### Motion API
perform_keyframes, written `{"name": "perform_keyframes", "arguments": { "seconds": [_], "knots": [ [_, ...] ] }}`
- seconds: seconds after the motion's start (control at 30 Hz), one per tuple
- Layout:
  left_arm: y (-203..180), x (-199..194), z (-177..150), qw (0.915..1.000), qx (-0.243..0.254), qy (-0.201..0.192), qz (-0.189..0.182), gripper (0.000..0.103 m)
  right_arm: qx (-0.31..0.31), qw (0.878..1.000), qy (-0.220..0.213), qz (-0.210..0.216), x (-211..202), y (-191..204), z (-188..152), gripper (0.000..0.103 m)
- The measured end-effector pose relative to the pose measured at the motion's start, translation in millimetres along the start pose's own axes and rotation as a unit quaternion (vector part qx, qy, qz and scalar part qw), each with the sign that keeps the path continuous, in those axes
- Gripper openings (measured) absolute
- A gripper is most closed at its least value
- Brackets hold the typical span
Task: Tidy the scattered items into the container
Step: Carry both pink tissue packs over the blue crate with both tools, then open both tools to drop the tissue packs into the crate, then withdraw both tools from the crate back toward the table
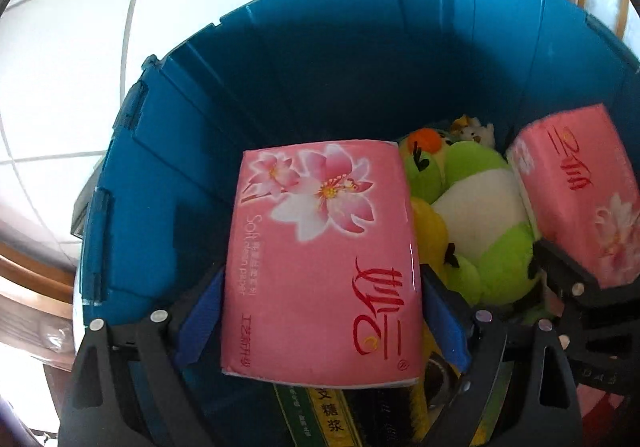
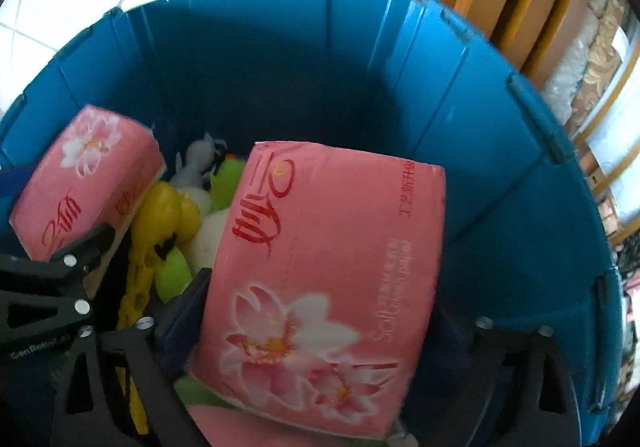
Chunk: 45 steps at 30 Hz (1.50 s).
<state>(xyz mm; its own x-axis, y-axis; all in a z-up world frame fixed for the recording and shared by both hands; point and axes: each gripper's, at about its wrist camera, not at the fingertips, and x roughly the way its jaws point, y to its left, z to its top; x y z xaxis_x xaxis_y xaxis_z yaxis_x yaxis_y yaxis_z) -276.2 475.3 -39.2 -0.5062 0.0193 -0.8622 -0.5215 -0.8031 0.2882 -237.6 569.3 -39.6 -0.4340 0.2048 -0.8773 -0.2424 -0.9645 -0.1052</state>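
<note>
Both hands are down inside the blue tub (image 1: 280,59), left gripper (image 1: 320,311) clamped across its pink tissue pack (image 1: 320,247) lengthwise, right gripper (image 2: 320,311) spread wide around the other pack (image 2: 320,279).

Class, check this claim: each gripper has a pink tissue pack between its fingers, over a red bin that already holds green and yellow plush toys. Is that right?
Not quite: the bin is blue, not red, as the left wrist view shows. The rest stands: the left gripper and the right gripper each have a pink tissue pack between their fingers, over green and yellow plush toys.
</note>
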Motion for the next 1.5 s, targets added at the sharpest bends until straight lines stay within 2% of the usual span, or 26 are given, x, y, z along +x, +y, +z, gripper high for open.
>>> {"name": "perform_keyframes", "arguments": {
  "seconds": [0.13, 0.3, 0.37, 0.5, 0.63, 0.7, 0.83, 0.97, 1.1, 1.2, 1.4, 1.5],
  "knots": [
    [-2.5, -4.7, -0.7, 0.9999, 0.008, -0.008, 0.007, 0.092, -0.020, 0.999, 0.034, -0.019, 12.8, 4.9, -6.2, 0.103],
    [5.7, -31.8, 0.0, 0.9974, -0.004, -0.072, -0.008, 0.092, -0.020, 0.999, 0.023, -0.015, 2.1, 3.8, -8.0, 0.102],
    [7.7, -38.0, -0.7, 0.9962, -0.008, -0.087, -0.009, 0.092, -0.013, 1.000, 0.020, -0.012, -2.4, 0.5, -9.1, 0.103],
    [8.2, -43.1, 1.7, 0.9946, -0.017, -0.100, -0.022, 0.092, 0.003, 1.000, 0.013, -0.005, -11.9, -7.3, -13.2, 0.103],
    [6.4, -42.2, -2.0, 0.9953, -0.016, -0.090, -0.033, 0.092, 0.009, 1.000, 0.004, 0.002, -21.7, -10.3, -18.9, 0.103],
    [2.8, -46.6, -6.5, 0.9953, -0.011, -0.091, -0.031, 0.092, 0.010, 1.000, 0.008, 0.007, -19.3, -15.7, -10.0, 0.103],
    [-0.5, -55.0, -12.6, 0.9936, -0.004, -0.110, -0.025, 0.092, 0.014, 1.000, 0.025, 0.004, -23.9, -12.8, -2.2, 0.103],
    [2.8, -62.4, -13.5, 0.9905, -0.009, -0.131, -0.041, 0.092, 0.022, 0.999, 0.020, 0.014, -29.6, -18.4, -4.7, 0.103],
    [4.2, -67.5, -13.3, 0.9887, -0.009, -0.145, -0.038, 0.092, 0.028, 0.999, 0.018, 0.019, -35.1, -22.2, -4.9, 0.103],
    [13.1, -73.9, -9.7, 0.9877, -0.031, -0.150, -0.032, 0.092, 0.031, 0.999, 0.009, 0.027, -38.2, -26.5, -2.2, 0.103],
    [51.7, -102.3, -17.2, 0.9866, -0.071, -0.131, -0.066, 0.092, 0.028, 0.998, -0.001, 0.048, -50.0, -17.6, 0.4, 0.103],
    [75.8, -128.8, -33.7, 0.9810, -0.085, -0.158, -0.074, 0.092, 0.027, 0.997, -0.010, 0.072, -67.7, -11.7, -1.0, 0.103]
  ]
}}
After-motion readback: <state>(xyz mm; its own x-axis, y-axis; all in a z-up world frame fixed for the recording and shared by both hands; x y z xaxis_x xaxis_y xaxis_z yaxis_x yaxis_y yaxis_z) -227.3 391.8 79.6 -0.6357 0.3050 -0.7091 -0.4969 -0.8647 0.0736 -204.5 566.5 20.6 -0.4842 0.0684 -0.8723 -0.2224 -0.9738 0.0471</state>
